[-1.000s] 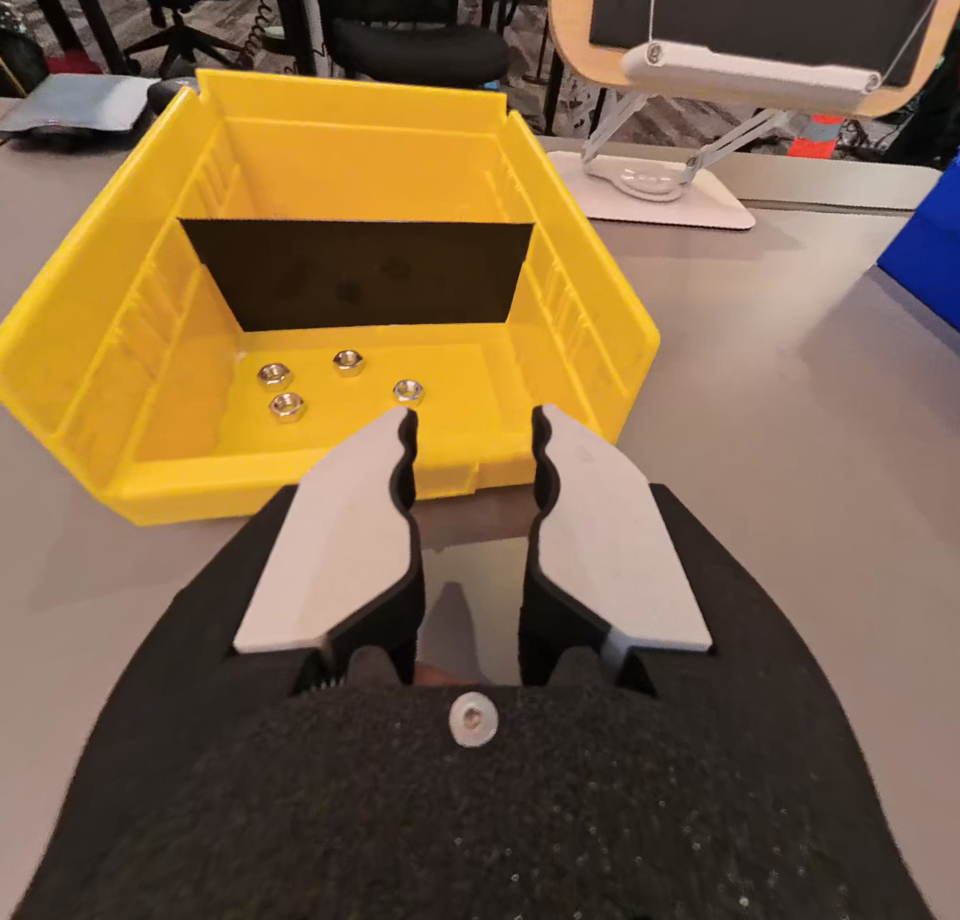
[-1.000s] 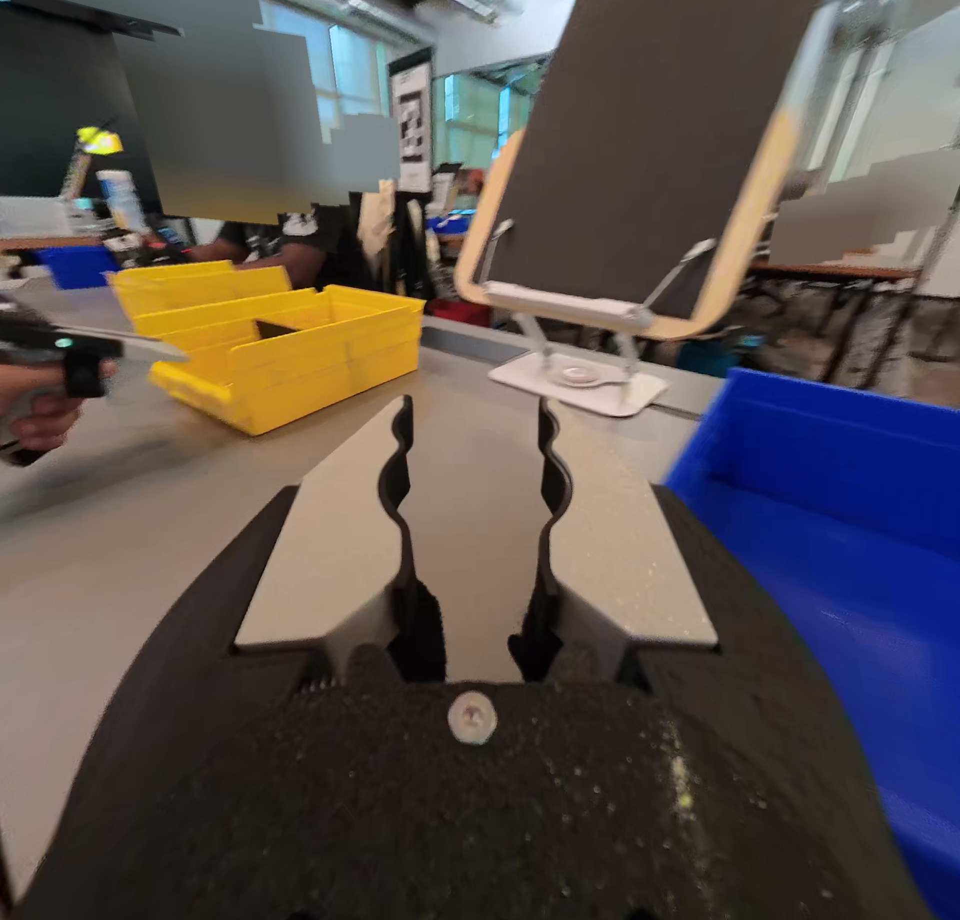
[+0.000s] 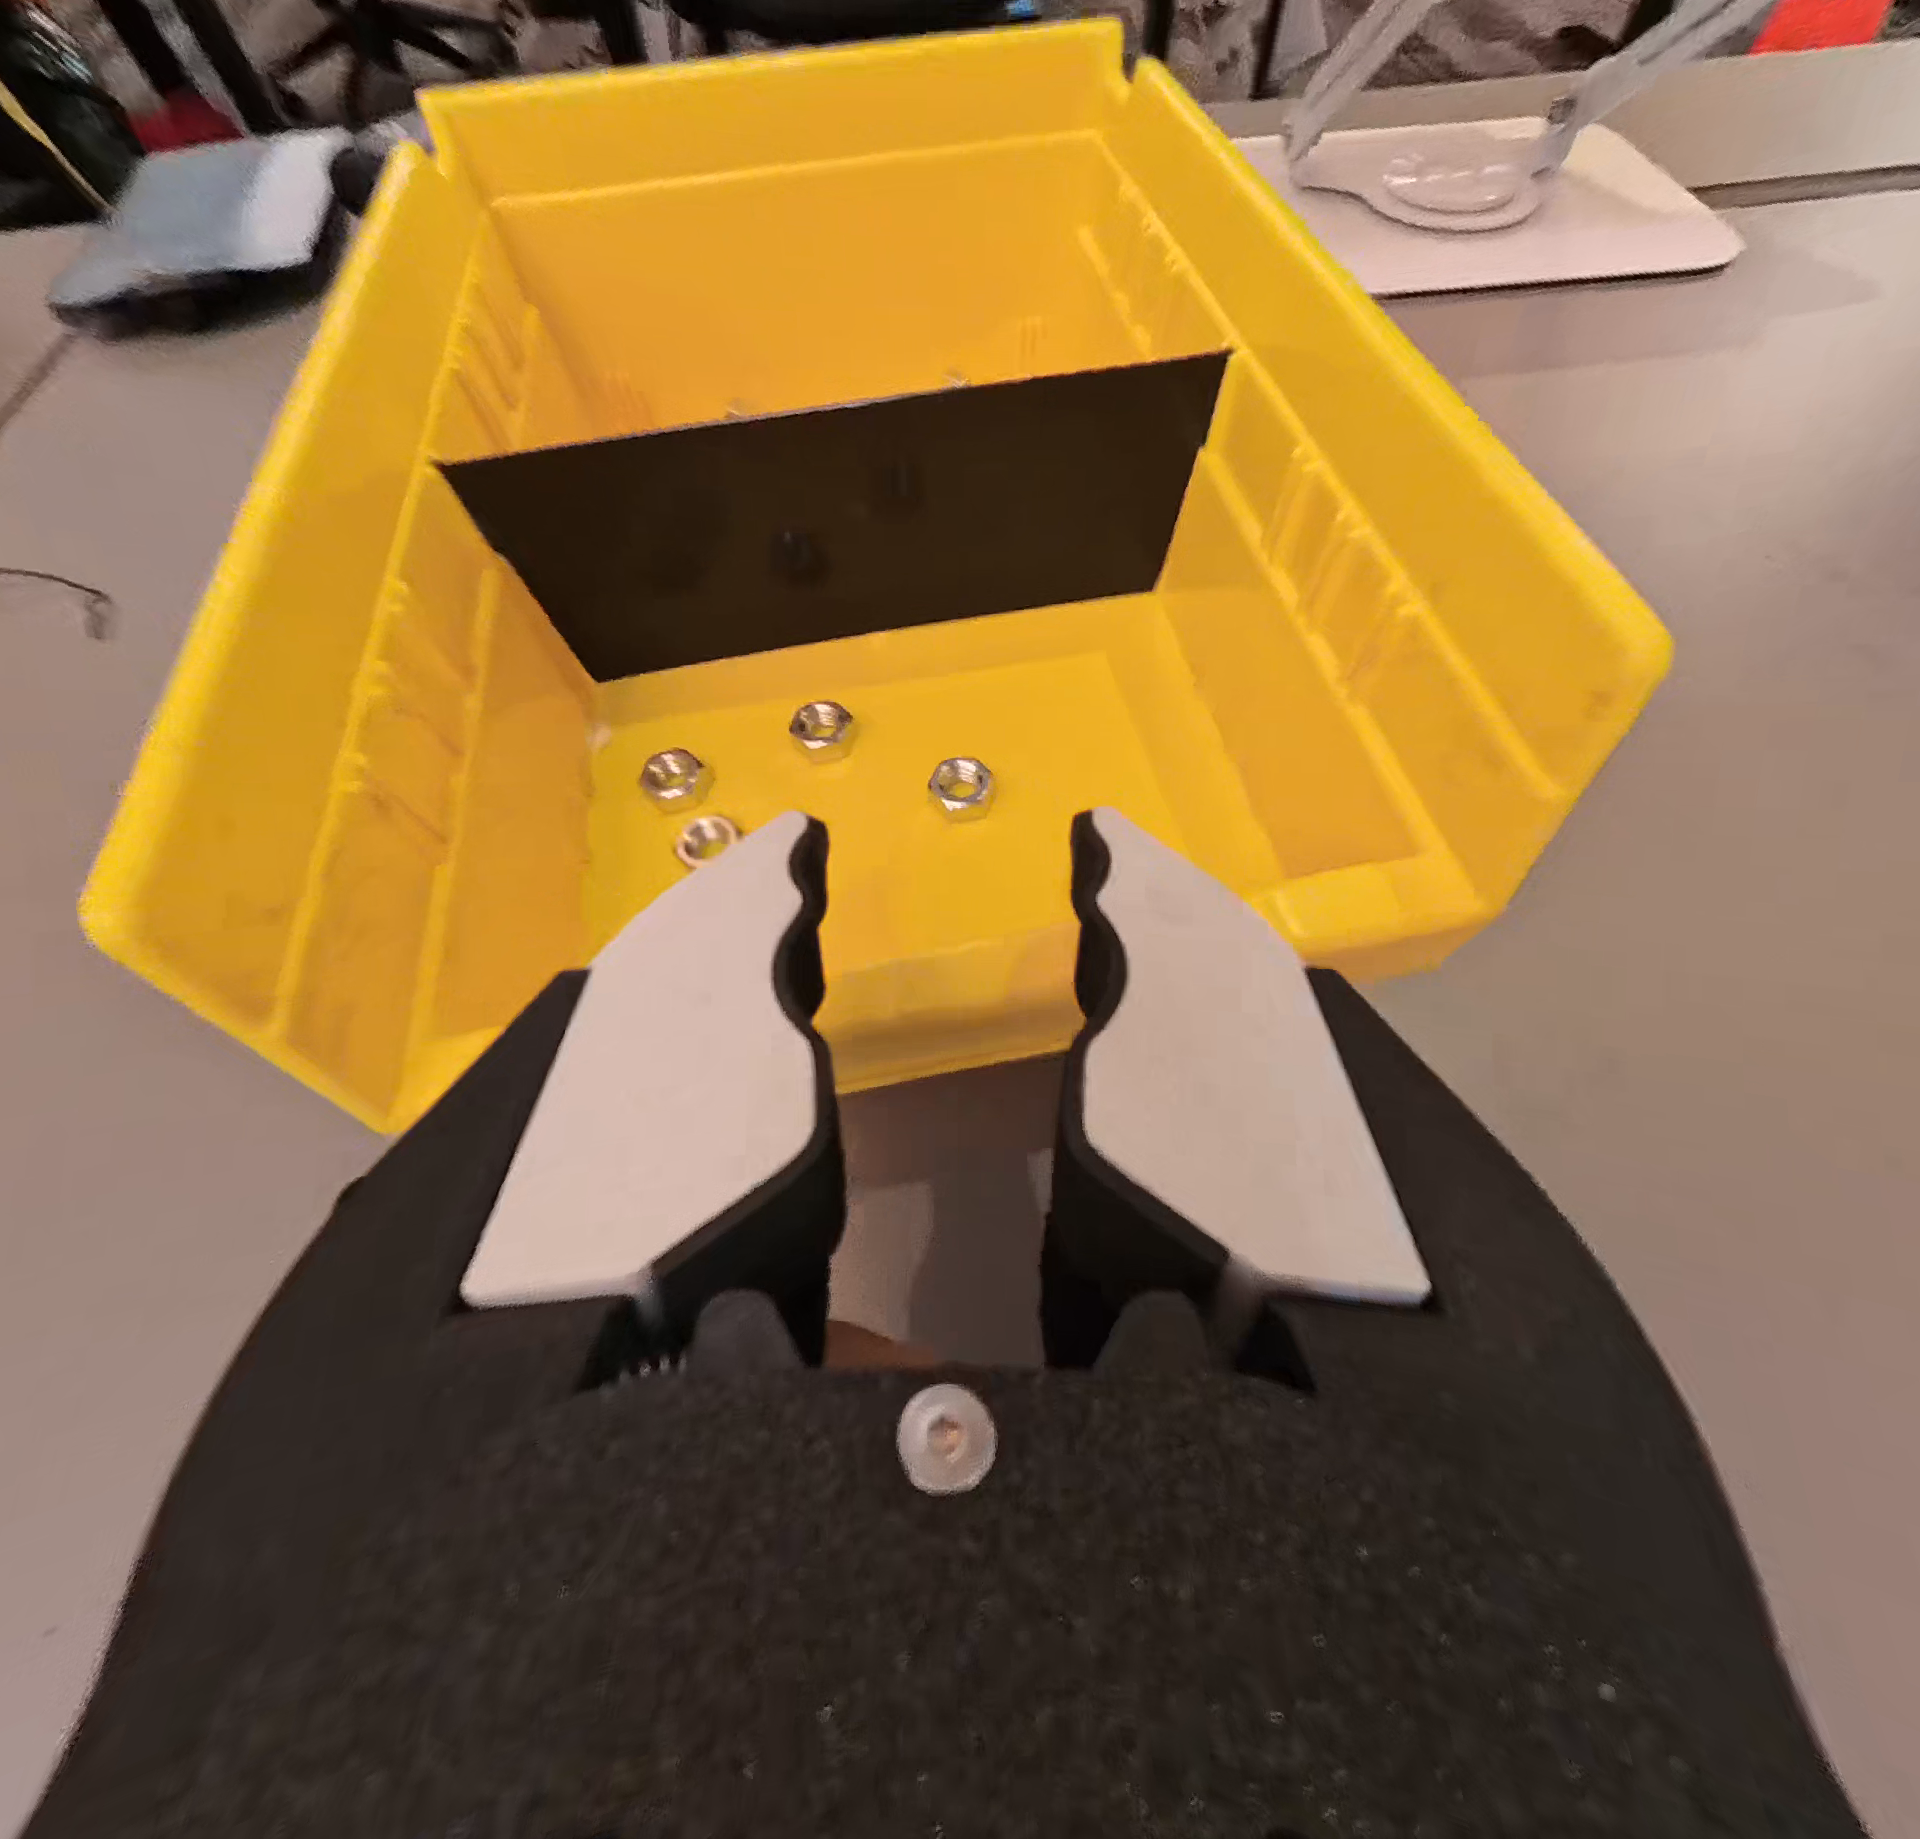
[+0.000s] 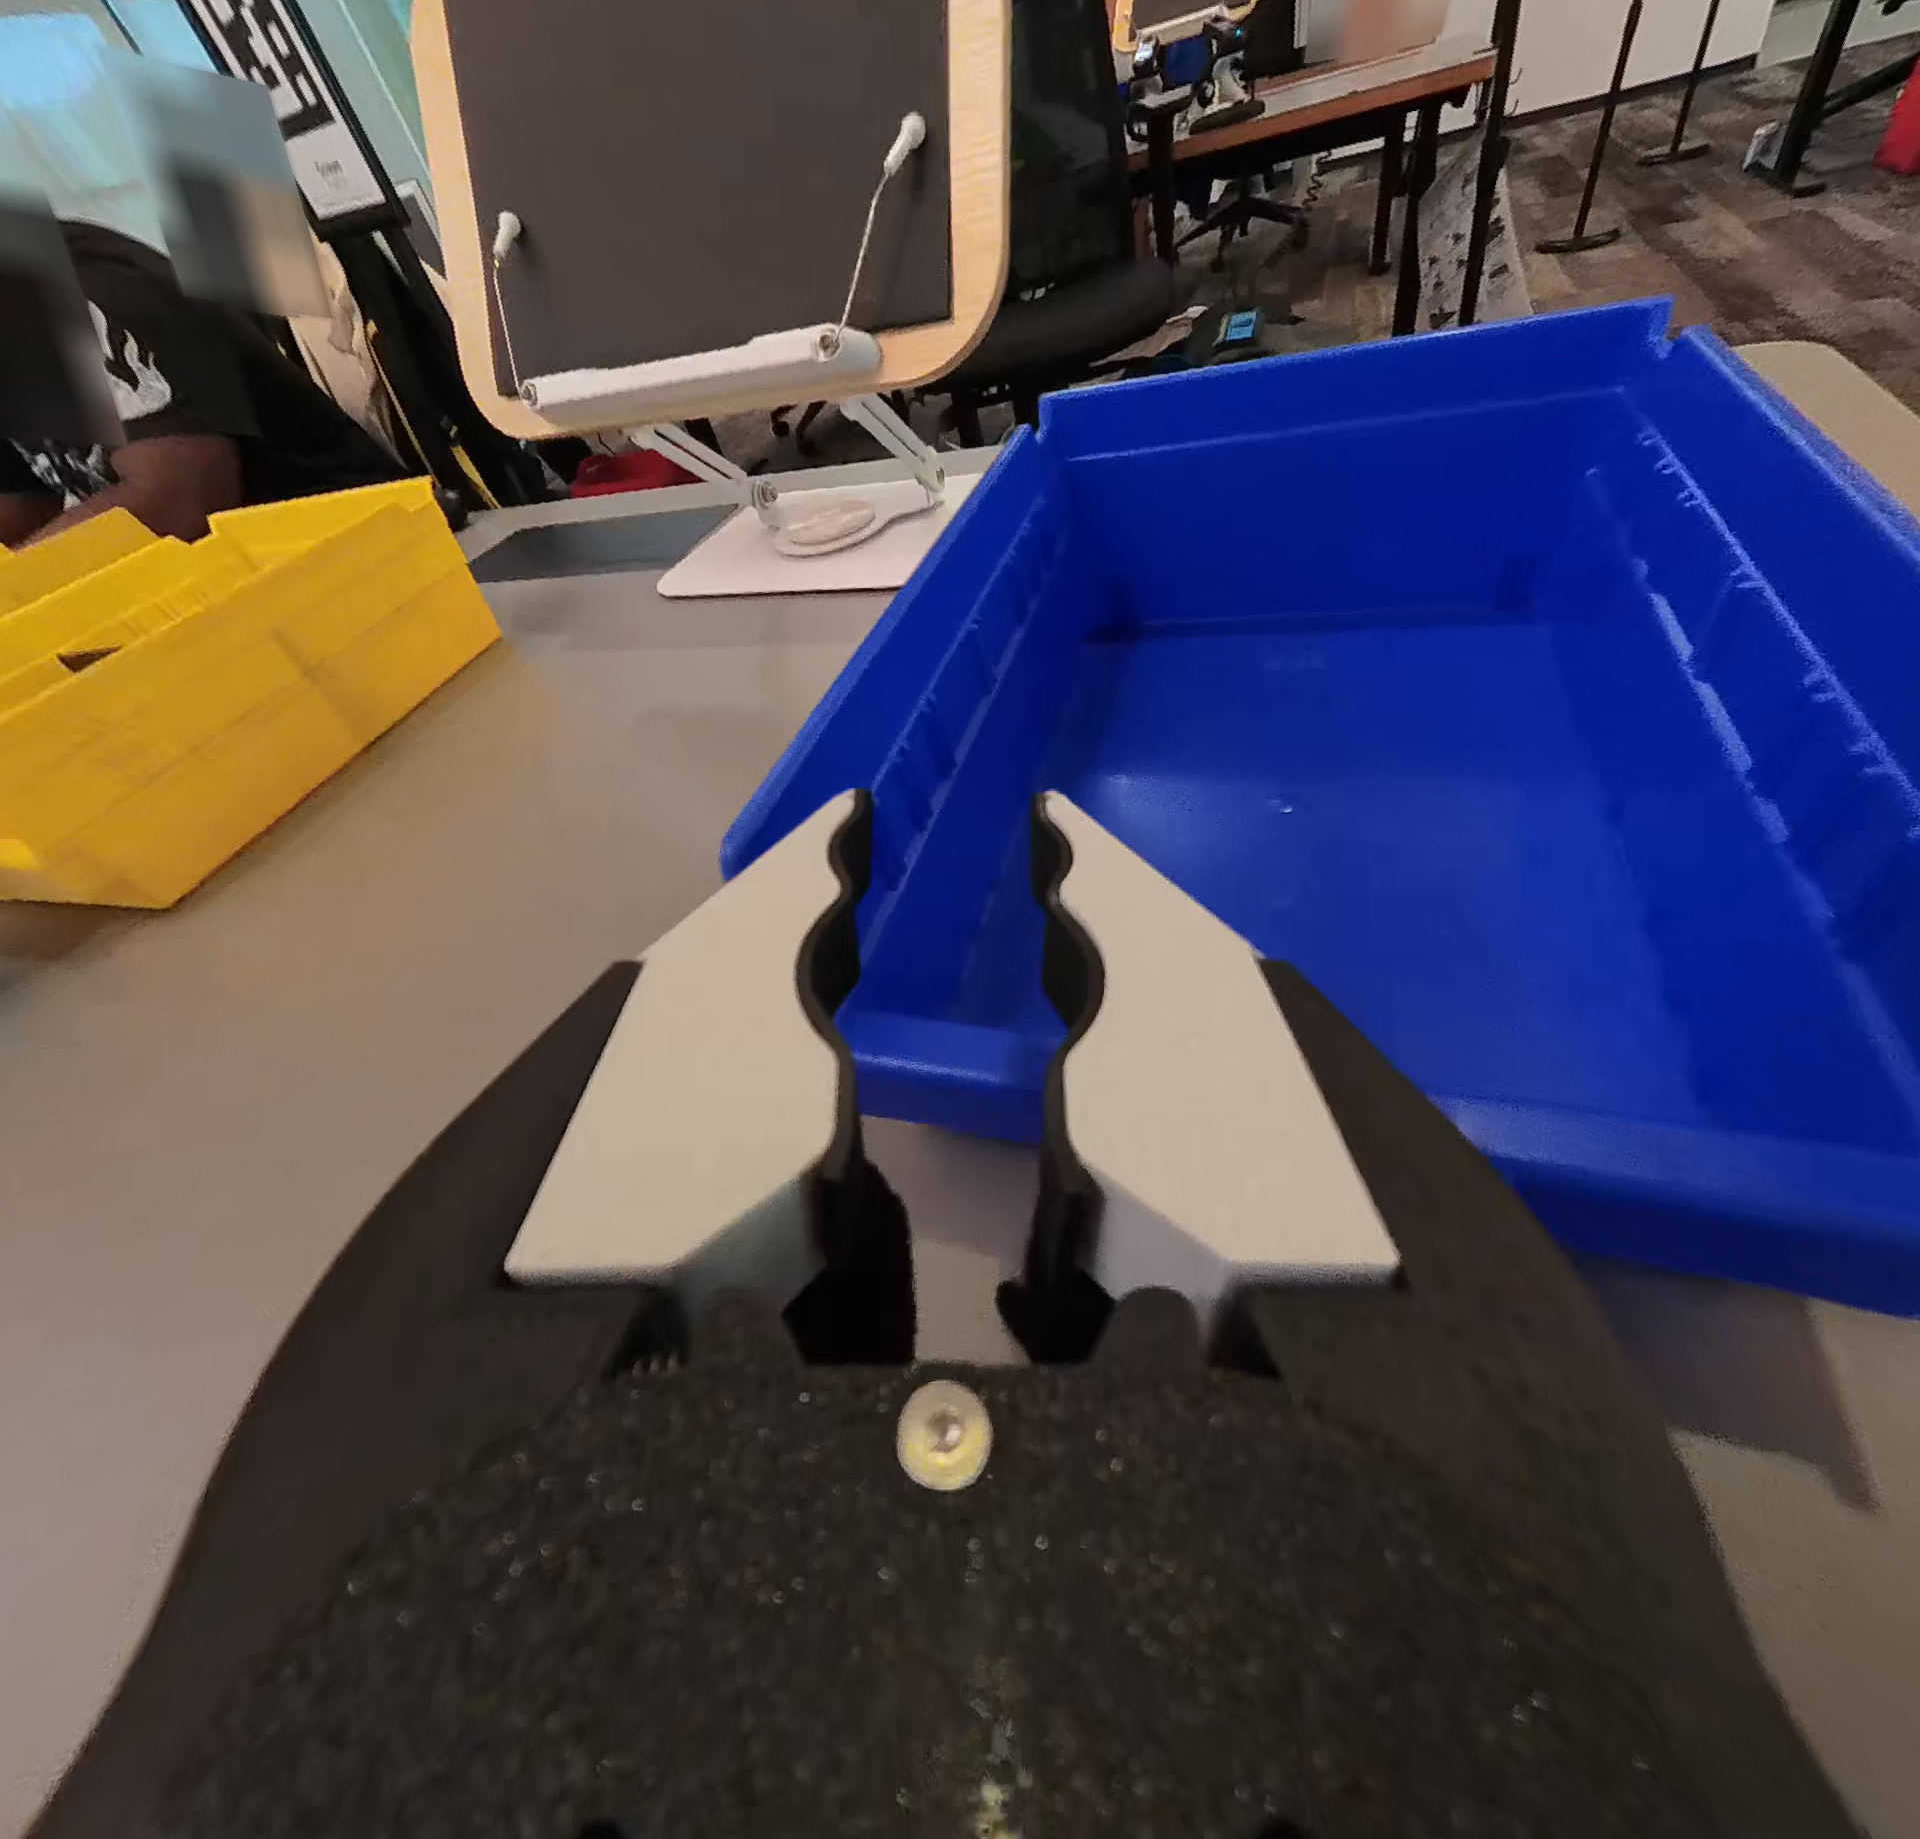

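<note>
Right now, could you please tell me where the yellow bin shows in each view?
Left wrist view: the yellow bin fills the centre, just ahead of the tool.
Right wrist view: the yellow bin sits at the left edge.
Shared landmark: the white stand base.

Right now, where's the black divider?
Left wrist view: the black divider stands across the middle of the yellow bin, just behind the four nuts on the bin's near floor.

Grey table (image 4: 312,958); patterned carpet (image 4: 1662,189); black office chair (image 4: 1081,314); windows (image 4: 62,54) at left; wooden desk (image 4: 1351,96) behind.
</note>
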Demonstrator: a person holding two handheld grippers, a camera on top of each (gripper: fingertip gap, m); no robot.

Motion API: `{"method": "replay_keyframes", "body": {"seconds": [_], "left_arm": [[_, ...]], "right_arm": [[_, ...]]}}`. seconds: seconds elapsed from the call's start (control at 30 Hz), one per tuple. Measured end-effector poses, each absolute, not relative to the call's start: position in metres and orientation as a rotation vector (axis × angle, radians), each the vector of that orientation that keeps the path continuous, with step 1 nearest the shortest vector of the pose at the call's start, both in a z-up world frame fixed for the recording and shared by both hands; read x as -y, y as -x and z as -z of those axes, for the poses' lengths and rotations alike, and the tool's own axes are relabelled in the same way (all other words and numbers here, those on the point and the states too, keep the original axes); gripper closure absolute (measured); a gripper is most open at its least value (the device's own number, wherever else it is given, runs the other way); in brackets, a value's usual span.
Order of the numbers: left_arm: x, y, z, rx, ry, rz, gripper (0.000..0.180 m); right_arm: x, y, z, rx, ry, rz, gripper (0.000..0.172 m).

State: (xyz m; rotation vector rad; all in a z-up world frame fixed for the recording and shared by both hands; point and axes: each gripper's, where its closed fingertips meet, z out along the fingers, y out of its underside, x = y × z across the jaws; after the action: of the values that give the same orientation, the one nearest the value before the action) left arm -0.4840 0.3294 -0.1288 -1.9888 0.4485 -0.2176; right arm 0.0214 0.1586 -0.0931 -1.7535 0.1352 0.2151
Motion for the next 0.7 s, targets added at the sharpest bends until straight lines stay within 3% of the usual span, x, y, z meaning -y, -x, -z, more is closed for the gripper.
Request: {"method": "replay_keyframes", "body": {"seconds": [0.3, 0.47, 0.7], "left_arm": [[-0.307, 0.459, 0.121, -0.562, 2.094, 0.384, 0.128], [-0.303, 0.451, 0.114, -0.643, 2.278, 0.500, 0.126], [-0.352, 0.476, 0.145, -0.872, 2.600, 0.172, 0.131]], "right_arm": [[-0.158, 0.003, 0.094, -0.108, 1.750, -0.372, 0.141], [-0.151, 0.006, 0.088, -0.020, 1.736, -0.256, 0.142], [-0.152, 0.022, 0.088, 0.061, 1.729, -0.280, 0.142]]}}
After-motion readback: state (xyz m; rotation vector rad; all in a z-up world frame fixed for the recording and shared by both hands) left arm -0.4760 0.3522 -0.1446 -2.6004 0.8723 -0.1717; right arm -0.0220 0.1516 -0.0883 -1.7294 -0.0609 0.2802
